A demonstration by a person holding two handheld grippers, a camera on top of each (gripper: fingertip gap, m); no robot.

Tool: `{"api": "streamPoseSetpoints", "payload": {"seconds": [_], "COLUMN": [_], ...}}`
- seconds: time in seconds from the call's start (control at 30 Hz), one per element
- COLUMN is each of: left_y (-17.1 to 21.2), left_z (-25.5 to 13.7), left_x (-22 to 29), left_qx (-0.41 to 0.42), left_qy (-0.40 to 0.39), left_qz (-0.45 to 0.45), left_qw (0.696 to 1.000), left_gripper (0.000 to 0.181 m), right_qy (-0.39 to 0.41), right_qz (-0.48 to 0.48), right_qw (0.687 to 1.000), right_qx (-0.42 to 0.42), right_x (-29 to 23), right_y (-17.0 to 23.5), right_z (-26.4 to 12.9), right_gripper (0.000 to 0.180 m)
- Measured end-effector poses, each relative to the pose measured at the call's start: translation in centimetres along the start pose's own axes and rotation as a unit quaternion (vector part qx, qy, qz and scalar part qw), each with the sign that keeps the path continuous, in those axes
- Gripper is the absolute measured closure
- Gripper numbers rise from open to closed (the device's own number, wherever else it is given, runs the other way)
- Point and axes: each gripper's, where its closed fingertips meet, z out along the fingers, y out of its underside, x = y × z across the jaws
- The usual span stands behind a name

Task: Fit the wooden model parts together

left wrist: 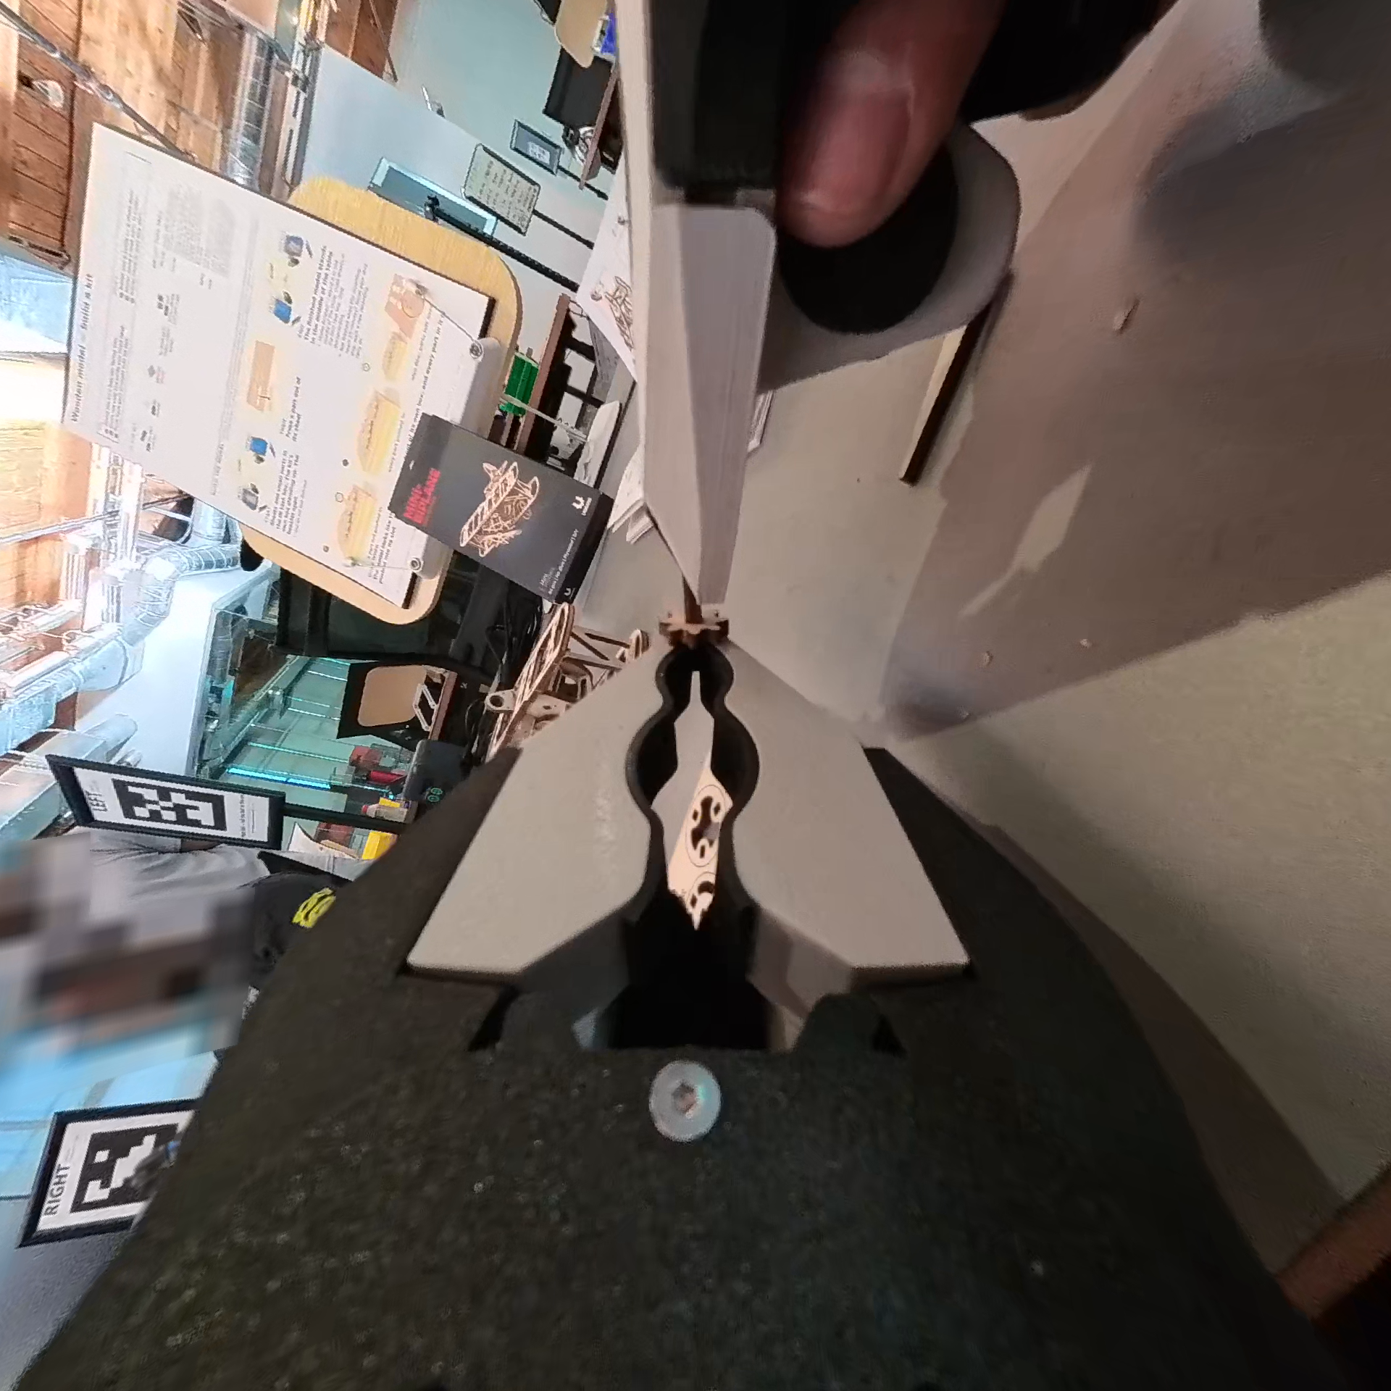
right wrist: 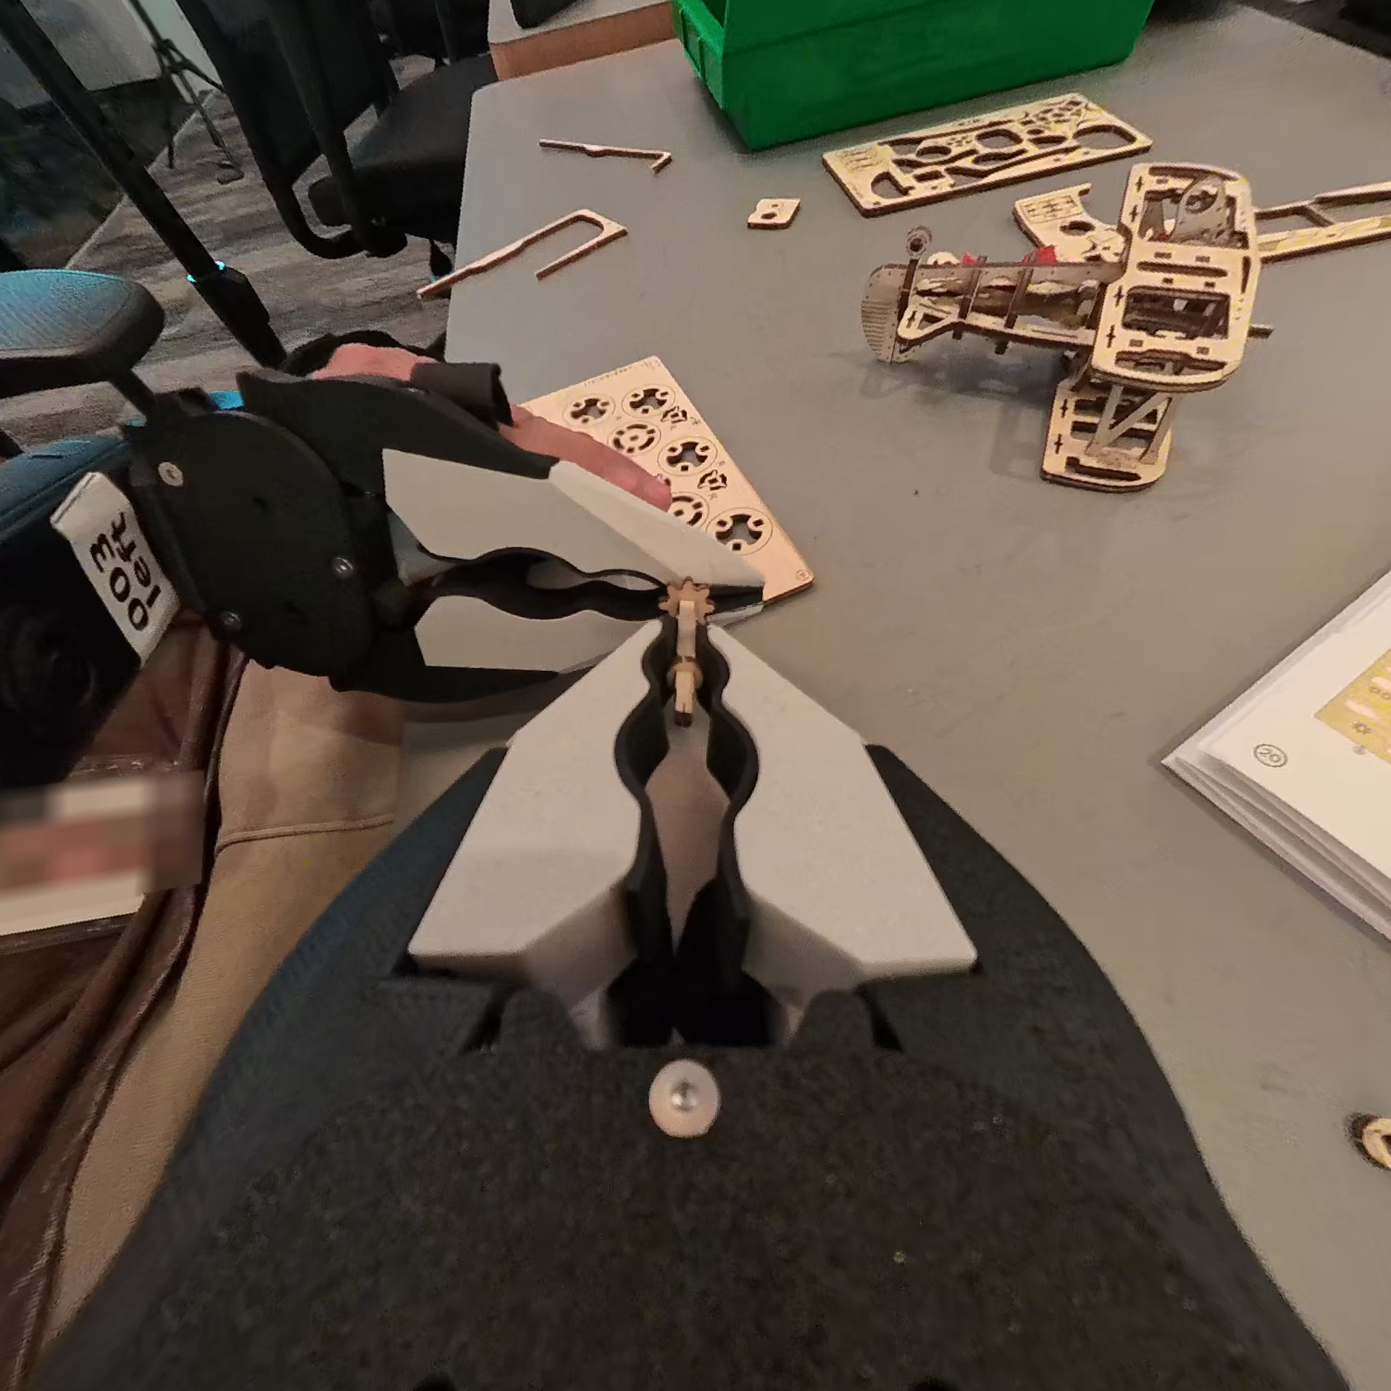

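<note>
In the right wrist view my right gripper (right wrist: 685,640) is shut on a thin wooden axle piece (right wrist: 683,681) that points forward. My left gripper (right wrist: 719,595) comes in from the left and is shut on a small wooden gear (right wrist: 683,597). The axle's tip meets the gear's centre. In the left wrist view my left gripper (left wrist: 696,651) pinches the gear (left wrist: 694,628) at its tips, and the right gripper (left wrist: 704,591) reaches down from above onto it. Both are held above the near left corner of the grey table (right wrist: 941,677).
A part-built wooden biplane (right wrist: 1114,316) stands at the back right. A sheet with round cutouts (right wrist: 753,542) lies under the left gripper. Also on the table are an emptied part sheet (right wrist: 978,150), a green bin (right wrist: 903,60), loose strips (right wrist: 542,248) and a booklet (right wrist: 1317,790). The tips of both grippers are at nearly the same place.
</note>
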Motion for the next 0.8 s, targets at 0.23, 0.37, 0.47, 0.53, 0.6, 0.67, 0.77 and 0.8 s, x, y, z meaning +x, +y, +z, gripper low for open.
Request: {"api": "streamPoseSetpoints", "payload": {"seconds": [0.23, 0.37, 0.47, 0.53, 0.6, 0.67, 0.77, 0.8], "left_y": [0.1, 0.0, 0.0, -0.1, -0.1, -0.2, -0.3, -0.2], "left_z": [0.1, 0.0, 0.0, 0.0, 0.1, 0.1, 0.3, 0.3], "left_x": [0.2, 0.3, 0.4, 0.4, 0.4, 0.3, 0.4, 0.6], "left_qx": [-0.008, -0.008, -0.009, -0.007, -0.005, 0.001, 0.005, 0.001], "left_qy": [0.004, 0.009, 0.010, 0.008, 0.010, -0.003, 0.003, 0.009], "left_qz": [-0.001, -0.003, 0.001, 0.001, -0.002, 0.009, 0.009, 0.010], "left_qw": [1.000, 1.000, 1.000, 1.000, 1.000, 1.000, 1.000, 1.000], "left_gripper": [0.181, 0.181, 0.181, 0.181, 0.181, 0.181, 0.181, 0.181], "right_qy": [-0.009, -0.015, -0.015, -0.014, -0.015, -0.013, -0.001, 0.004], "right_qz": [0.016, 0.025, 0.023, 0.022, 0.029, 0.030, 0.028, 0.030], "right_qw": [1.000, 1.000, 1.000, 1.000, 0.999, 0.999, 1.000, 1.000], "right_qx": [-0.007, -0.011, -0.015, -0.013, -0.010, -0.002, -0.006, -0.001], "right_x": [0.1, 0.1, 0.0, 0.0, 0.1, 0.1, 0.1, 0.2], "right_y": [0.2, 0.3, 0.4, 0.4, 0.4, 0.2, 0.7, 0.6], "right_z": [0.1, 0.1, 0.2, 0.2, 0.0, -0.3, -0.8, -1.0], "right_gripper": [0.177, 0.178, 0.177, 0.178, 0.177, 0.177, 0.175, 0.175]}}
